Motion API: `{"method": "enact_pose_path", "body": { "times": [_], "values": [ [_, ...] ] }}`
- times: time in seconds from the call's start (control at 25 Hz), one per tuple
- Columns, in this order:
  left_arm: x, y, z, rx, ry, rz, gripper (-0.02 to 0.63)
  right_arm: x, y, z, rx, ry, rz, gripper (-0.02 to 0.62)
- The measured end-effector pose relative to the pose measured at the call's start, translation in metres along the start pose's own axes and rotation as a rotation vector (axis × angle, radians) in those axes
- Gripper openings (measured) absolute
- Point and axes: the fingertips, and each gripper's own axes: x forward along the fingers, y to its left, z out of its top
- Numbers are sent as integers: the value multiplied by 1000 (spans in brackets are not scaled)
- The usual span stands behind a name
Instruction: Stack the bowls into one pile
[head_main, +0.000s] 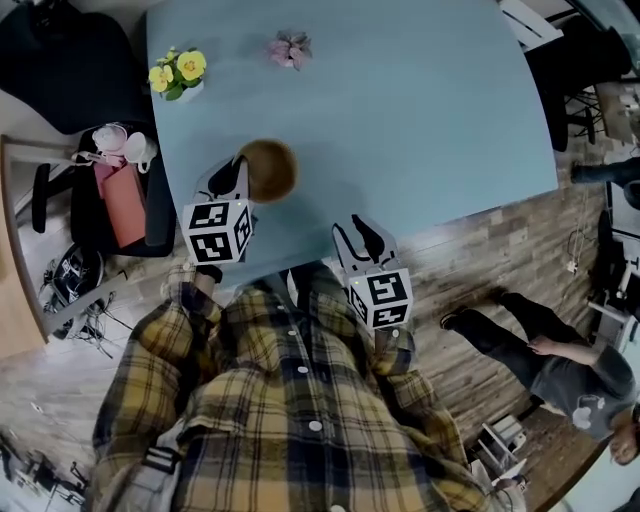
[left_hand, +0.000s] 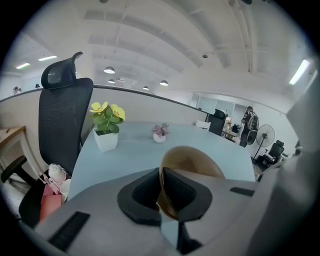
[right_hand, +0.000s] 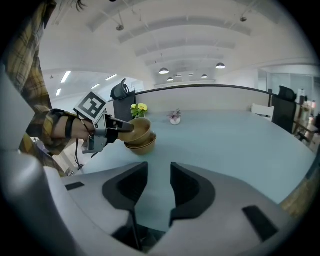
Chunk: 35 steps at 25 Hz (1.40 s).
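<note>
brown top bowl (right_hand: 133, 127) looks nested in the lower bowl (right_hand: 144, 145) on the table (head_main: 420, 110), so the pile's basically done. left gripper (head_main: 240, 168) pinches its rim, right gripper (right_hand: 159, 177) hangs open and empty; only letting go left.

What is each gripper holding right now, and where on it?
The left gripper pinches a brown bowl by its near rim, one jaw inside, one outside. The right gripper holds nothing; its jaws stand apart.

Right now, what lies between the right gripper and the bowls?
Only bare table; the right gripper view shows nothing between the right gripper and the bowls.
</note>
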Motion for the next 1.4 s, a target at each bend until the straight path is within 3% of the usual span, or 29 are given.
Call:
{"method": "enact_pose_path", "body": {
  "times": [0.16, 0.4, 0.84, 1.4],
  "values": [
    [10, 0, -5, 11, 12, 14, 45, 1, -2, -2, 10, 7, 0, 144],
    [16, -3, -8, 30, 17, 8, 169, 3, -6, -6, 19, 27, 8, 144],
    [3, 1, 10, 31, -37, 36, 175, 18, -17, 23, -29, -6, 36, 144],
    [-65, 24, 51, -27, -184, 124, 175, 53, -6, 124, -155, -154, 159, 144]
  ]
}}
